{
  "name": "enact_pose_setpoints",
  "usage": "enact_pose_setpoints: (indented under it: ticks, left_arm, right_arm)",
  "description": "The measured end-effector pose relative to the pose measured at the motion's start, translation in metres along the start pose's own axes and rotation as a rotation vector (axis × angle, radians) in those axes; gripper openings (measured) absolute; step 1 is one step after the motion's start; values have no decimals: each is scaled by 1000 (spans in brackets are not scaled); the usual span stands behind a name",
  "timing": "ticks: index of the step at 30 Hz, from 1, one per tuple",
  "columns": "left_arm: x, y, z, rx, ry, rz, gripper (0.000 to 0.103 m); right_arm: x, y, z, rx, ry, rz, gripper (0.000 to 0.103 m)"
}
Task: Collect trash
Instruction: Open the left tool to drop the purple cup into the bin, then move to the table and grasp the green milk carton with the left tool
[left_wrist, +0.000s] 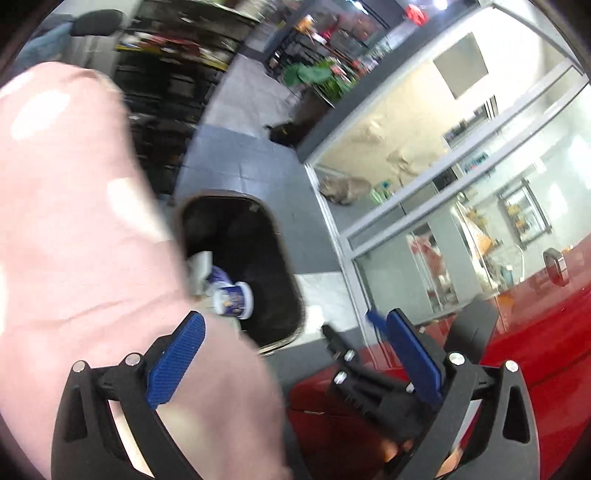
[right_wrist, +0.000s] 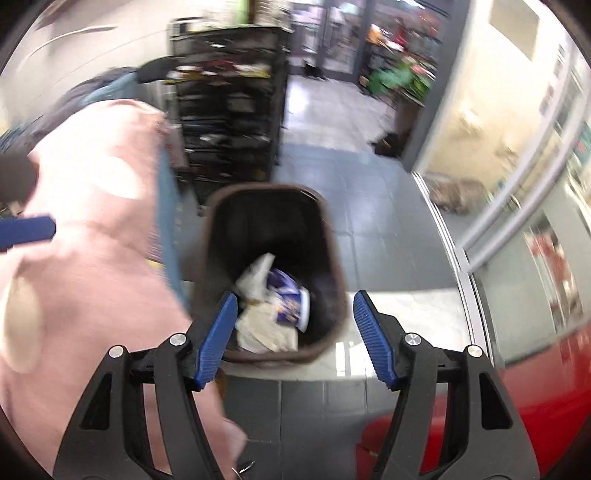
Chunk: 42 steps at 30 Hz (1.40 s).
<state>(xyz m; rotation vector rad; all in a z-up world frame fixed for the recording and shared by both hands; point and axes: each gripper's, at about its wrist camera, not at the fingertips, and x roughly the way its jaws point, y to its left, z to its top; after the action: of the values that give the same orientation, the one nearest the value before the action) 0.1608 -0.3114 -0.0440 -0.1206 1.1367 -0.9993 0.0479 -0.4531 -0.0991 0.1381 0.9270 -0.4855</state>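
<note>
A dark brown trash bin (right_wrist: 266, 192) stands on the grey tiled floor below both grippers. Inside lie crumpled white paper (right_wrist: 266, 332) and a blue-and-white cup (right_wrist: 291, 302) on its side. My right gripper (right_wrist: 295, 295) hangs above the bin's near rim, open, with nothing between its blue pads. My left gripper (left_wrist: 295, 315) is also above the bin (left_wrist: 258, 221), jaws spread wide and empty. The cup (left_wrist: 232, 299) and paper (left_wrist: 201, 267) show in the left wrist view too. A pink sleeve (left_wrist: 74, 221) covers the left side of the bin.
A red glossy surface (left_wrist: 517, 350) lies at the lower right. A glass partition with grey frames (right_wrist: 517, 221) runs along the right, with a grey-brown furry shape (right_wrist: 458, 195) at its foot. A black shelf rack (right_wrist: 229, 110) stands behind the bin, and a green plant (left_wrist: 317, 74) farther back.
</note>
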Motion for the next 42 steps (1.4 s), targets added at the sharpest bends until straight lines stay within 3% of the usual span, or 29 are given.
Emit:
enact_pose_setpoints:
  ticks: [5, 10, 13, 16, 23, 26, 29, 37, 42]
  left_arm:
    - [-66, 44, -25, -22, -98, 85, 97]
    - [-122, 101, -39, -59, -141, 207, 97]
    - [-156, 135, -40, -76, -176, 310, 97]
    - [-186, 164, -31, -71, -210, 358, 97]
    - [-198, 219, 10, 69, -110, 513, 97]
    - [-195, 248, 21, 106, -49, 506, 97]
    - [-182, 263, 28, 108, 26, 451, 97]
    - [-154, 251, 27, 169, 243, 467, 97]
    - [-123, 261, 38, 120, 294, 458, 97]
  right_arm:
    - [-17, 54, 26, -145, -65, 65, 67]
    - [-28, 102, 43, -237, -82, 183, 67]
    - [-34, 129, 48, -278, -84, 240, 67]
    - [-39, 152, 49, -302, -79, 292, 67]
    - [-42, 183, 47, -321, -49, 341, 68]
    - [-42, 185, 49, -315, -45, 347, 69]
    - [-38, 183, 51, -306, -33, 343, 71]
    - [-27, 183, 50, -285, 1, 338, 71]
    - [-30, 192, 55, -295, -3, 354, 71]
